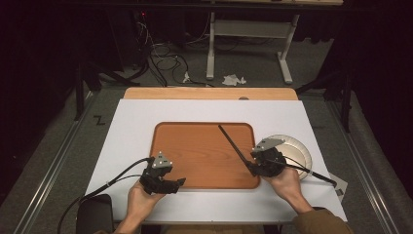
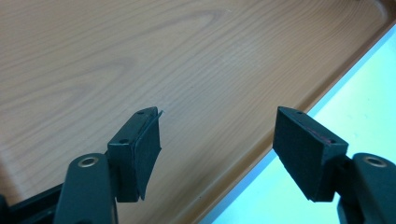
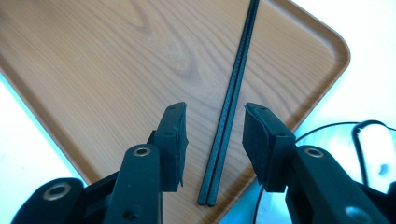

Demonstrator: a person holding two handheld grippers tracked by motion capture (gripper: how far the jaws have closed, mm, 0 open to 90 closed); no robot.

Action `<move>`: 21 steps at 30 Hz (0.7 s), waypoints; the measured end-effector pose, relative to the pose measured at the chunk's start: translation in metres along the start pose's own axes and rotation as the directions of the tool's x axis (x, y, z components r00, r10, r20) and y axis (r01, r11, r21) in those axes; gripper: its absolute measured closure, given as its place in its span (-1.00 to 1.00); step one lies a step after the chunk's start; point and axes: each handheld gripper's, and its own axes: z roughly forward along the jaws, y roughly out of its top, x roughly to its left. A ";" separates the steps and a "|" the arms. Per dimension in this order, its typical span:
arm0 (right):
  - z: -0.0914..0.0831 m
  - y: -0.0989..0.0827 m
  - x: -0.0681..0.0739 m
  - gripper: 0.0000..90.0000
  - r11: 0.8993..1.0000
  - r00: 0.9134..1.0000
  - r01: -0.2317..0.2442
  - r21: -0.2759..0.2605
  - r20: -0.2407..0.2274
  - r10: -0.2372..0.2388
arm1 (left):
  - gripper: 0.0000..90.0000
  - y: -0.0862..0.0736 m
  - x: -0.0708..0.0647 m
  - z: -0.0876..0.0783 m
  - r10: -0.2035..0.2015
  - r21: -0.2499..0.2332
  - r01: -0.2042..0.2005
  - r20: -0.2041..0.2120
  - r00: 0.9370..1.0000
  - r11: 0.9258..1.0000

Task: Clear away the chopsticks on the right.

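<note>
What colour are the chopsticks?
Black. The chopsticks lie on the wooden tray, clearest in the right gripper view.

A lab-like room: bare floor with tangled cables, a desk frame and dark surroundings.

You get a dim high view: the room around the table falls to near black at both sides. Both gripper views are bright and washed pale at their right edges, with slightly soft detail and faint shadows.
</note>
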 end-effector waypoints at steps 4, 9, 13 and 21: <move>-0.006 -0.002 -0.002 0.31 1.000 1.000 0.001 -0.013 0.000 -0.001 | -0.29 0.000 0.000 -0.001 0.005 0.001 -0.005 0.000 1.000 1.000; -0.014 -0.005 -0.005 0.26 0.999 1.000 -0.012 -0.030 -0.006 0.012 | -0.28 0.000 0.000 -0.001 0.004 0.001 -0.004 0.003 1.000 1.000; -0.019 -0.009 -0.008 0.25 0.999 1.000 -0.015 -0.031 -0.012 0.014 | -0.28 0.000 -0.001 -0.002 -0.001 -0.005 0.001 0.000 1.000 1.000; -0.027 -0.023 -0.011 0.23 0.999 0.999 -0.032 -0.038 -0.016 0.032 | -0.28 -0.001 -0.001 -0.001 -0.001 -0.004 0.001 0.001 1.000 1.000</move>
